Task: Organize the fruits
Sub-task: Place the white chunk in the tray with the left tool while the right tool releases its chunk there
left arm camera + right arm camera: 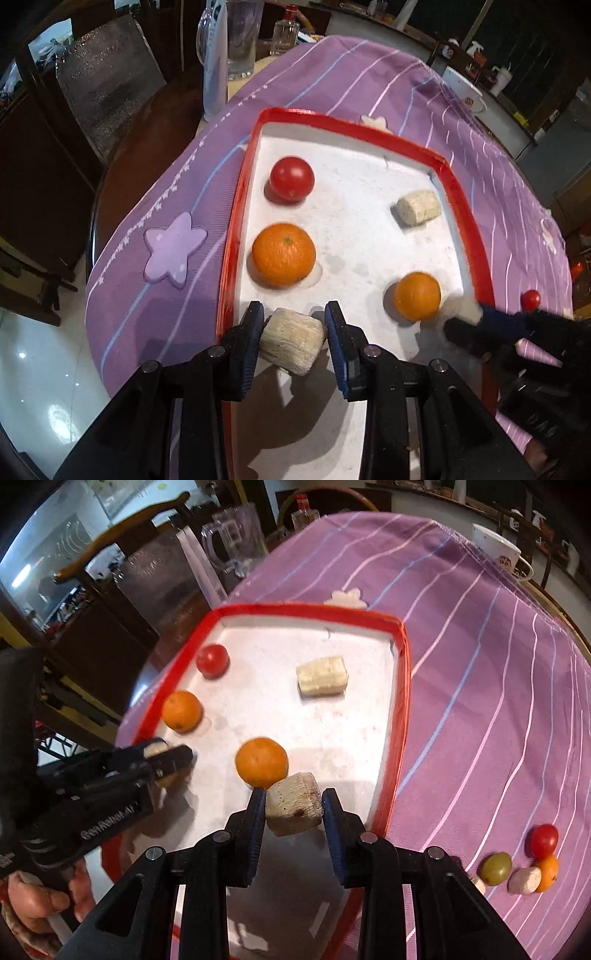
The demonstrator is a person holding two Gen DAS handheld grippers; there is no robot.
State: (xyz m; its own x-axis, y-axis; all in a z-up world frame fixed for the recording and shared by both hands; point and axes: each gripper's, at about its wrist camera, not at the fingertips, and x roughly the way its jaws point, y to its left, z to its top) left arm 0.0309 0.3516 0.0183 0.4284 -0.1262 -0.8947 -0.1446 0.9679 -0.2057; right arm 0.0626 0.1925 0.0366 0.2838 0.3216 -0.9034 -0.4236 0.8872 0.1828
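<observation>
Left tool (293,319) clamped on pale chunk (291,341), right tool (293,803) clamped on second chunk (293,803), both held over near end of red-rimmed tray (236,206). Step: placing. Next: lower, release w/o nudging small orange (261,762) alongside.

Glossy red-rimmed tray (236,221) with a matt white floor sits on ribbed, striped purple cloth (332,81).
</observation>
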